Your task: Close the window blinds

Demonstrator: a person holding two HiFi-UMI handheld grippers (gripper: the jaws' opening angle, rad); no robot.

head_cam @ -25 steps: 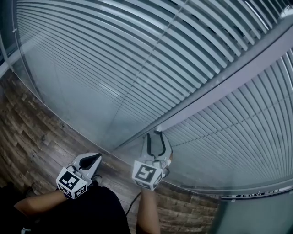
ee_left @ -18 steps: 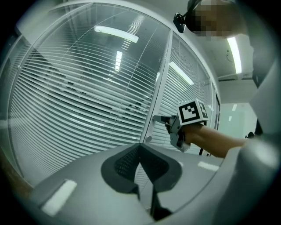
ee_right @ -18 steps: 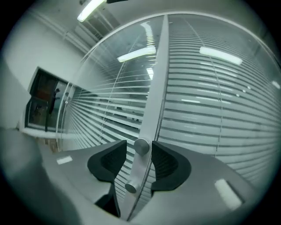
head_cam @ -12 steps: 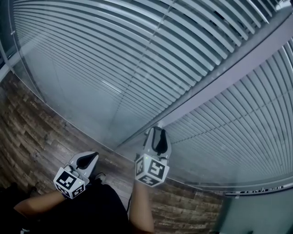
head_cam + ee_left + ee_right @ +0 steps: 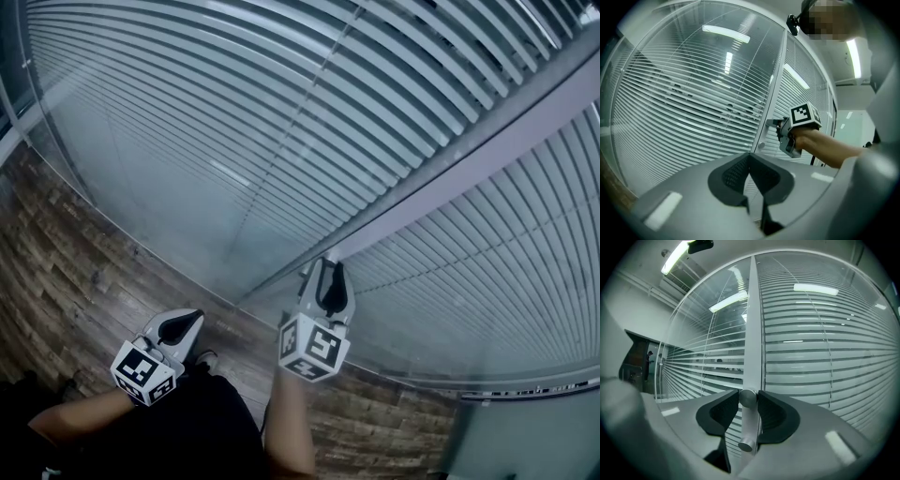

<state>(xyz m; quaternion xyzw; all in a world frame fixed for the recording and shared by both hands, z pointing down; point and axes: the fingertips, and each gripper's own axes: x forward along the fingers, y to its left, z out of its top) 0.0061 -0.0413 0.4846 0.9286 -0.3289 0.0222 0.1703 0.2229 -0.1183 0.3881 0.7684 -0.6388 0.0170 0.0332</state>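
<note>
The slatted blinds [image 5: 281, 112] hang behind glass panels, split by a grey upright frame post [image 5: 487, 141]. Two round metal knobs sit on that post [image 5: 752, 333]: an upper knob [image 5: 748, 398] and a lower knob [image 5: 746, 444]. My right gripper [image 5: 748, 398] points level at the post, and its jaws have just been closing with the upper knob between them; both pads now touch it. The head view shows this gripper [image 5: 325, 272] at the post's foot. My left gripper [image 5: 187, 319] hangs lower left, away from the glass, its pads [image 5: 736, 173] together on nothing.
A wood-plank floor [image 5: 66, 272] runs along the base of the glass. The blind's bottom rail [image 5: 534, 392] shows at lower right. The person's dark-clothed body [image 5: 197, 431] fills the bottom of the head view. A dark doorway [image 5: 635, 362] lies far left.
My right gripper has rolled about its own axis, so its marker cube shows a different face, and its jaws have narrowed onto the upper knob. The left gripper has stayed put.
</note>
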